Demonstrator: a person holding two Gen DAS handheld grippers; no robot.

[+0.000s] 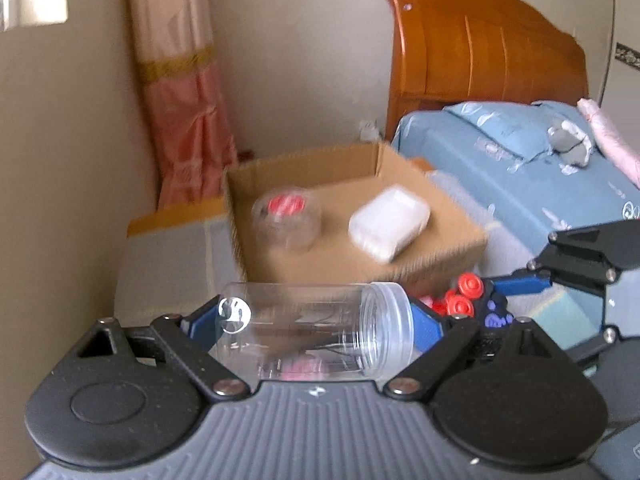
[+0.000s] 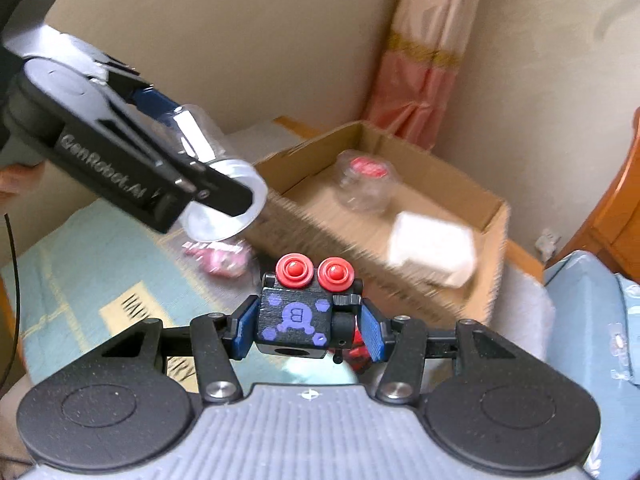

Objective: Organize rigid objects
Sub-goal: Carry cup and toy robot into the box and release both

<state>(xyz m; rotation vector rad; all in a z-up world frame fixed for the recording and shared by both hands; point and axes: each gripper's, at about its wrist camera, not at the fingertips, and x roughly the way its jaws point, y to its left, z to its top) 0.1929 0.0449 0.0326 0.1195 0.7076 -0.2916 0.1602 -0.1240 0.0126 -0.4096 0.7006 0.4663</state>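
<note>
Both grippers are loaded right now. Left gripper (image 1: 316,334) has its blue pads clamped on a clear plastic jar (image 1: 320,336), lying sideways between them, open mouth to the right. Right gripper (image 2: 306,330) is squeezed tight on a little black toy robot (image 2: 296,320) with purple spots and two red knobs on top. Behind them sits the open cardboard box (image 2: 494,216), with a white block (image 2: 434,254) and a small red-lidded jar (image 2: 366,184) inside, all pretty blurry.
</note>
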